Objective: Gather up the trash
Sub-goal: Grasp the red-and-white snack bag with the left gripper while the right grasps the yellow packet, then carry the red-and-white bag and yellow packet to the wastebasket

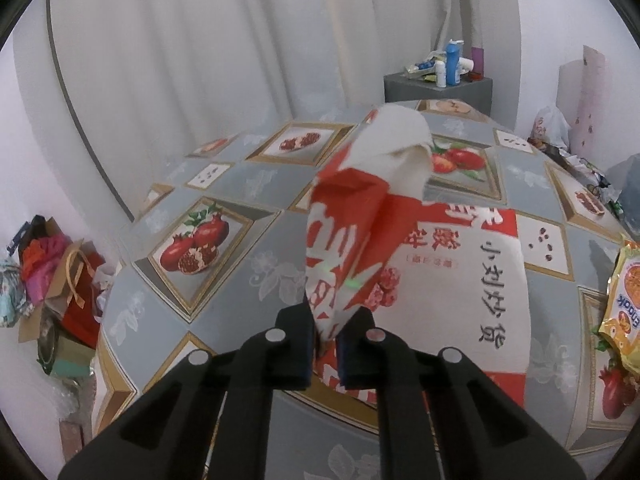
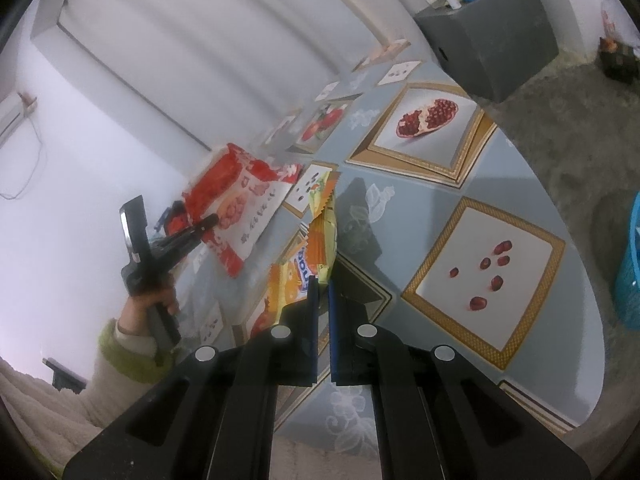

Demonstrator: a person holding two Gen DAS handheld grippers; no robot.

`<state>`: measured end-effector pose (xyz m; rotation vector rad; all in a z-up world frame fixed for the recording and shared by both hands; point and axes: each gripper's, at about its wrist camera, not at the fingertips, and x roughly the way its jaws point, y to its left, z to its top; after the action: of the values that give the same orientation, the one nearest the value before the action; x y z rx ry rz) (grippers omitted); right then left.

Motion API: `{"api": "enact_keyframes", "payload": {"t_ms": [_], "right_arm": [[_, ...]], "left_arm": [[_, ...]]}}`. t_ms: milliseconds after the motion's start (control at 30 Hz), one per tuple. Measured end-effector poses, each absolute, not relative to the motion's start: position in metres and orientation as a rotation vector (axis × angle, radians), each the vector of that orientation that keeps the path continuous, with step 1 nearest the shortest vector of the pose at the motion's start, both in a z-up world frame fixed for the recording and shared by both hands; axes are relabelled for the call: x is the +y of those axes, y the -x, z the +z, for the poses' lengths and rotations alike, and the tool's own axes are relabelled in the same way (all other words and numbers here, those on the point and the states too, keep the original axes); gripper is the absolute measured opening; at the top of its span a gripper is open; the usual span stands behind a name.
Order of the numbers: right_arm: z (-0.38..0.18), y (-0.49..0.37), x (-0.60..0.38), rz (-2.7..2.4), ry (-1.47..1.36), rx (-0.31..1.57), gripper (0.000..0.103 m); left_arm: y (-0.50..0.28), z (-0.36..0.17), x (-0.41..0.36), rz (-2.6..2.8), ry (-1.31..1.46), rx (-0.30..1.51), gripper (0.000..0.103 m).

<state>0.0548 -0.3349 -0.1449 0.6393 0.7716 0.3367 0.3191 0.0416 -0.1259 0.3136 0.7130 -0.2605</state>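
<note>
The left hand-held gripper (image 1: 325, 334) is clamped on the near edge of a red and white bag (image 1: 440, 280), with the pinched part folded and standing up between its fingers. The rest of the bag lies flat on the bench (image 1: 224, 320), which is covered with a grey cloth printed with framed pictures of pomegranates. In the right wrist view this gripper shows at the left, held in a hand (image 2: 150, 300) with a pale sleeve edged in green, its tips on the bag's corner.

The right hand-held gripper (image 2: 323, 286) is closed on the near end of a yellow and orange snack packet (image 2: 316, 240), which stretches away from its fingers over the bench. The packet lies just right of the red and white bag, near it but apart.

At the far end a dark grey box (image 1: 438, 88) carries bottles (image 1: 452, 62) and small clutter. A blue basket (image 2: 630, 264) stands on the floor at the right.
</note>
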Motion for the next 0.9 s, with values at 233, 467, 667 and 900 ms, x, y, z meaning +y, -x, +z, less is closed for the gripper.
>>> {"api": "enact_keyframes", "payload": {"t_ms": [233, 467, 667, 900], "right_arm": [[-0.140, -0.056, -0.333, 0.329, -0.630, 0.752, 0.002], [-0.136, -0.052, -0.337, 0.324, -0.630, 0.726, 0.001], [-0.132, -0.052, -0.339, 0.319, -0.631, 0.701, 0.000], [-0.124, -0.045, -0.343, 0.316, -0.623, 0.660, 0.000]], "left_arm": [[-0.307, -0.108, 0.035, -0.269, -0.315, 0.658, 0.007], [-0.294, -0.090, 0.027, -0.281, -0.330, 0.615, 0.006], [-0.282, -0.076, 0.021, -0.292, -0.334, 0.583, 0.006], [-0.264, -0.056, 0.012, -0.313, -0.334, 0.543, 0.006]]}}
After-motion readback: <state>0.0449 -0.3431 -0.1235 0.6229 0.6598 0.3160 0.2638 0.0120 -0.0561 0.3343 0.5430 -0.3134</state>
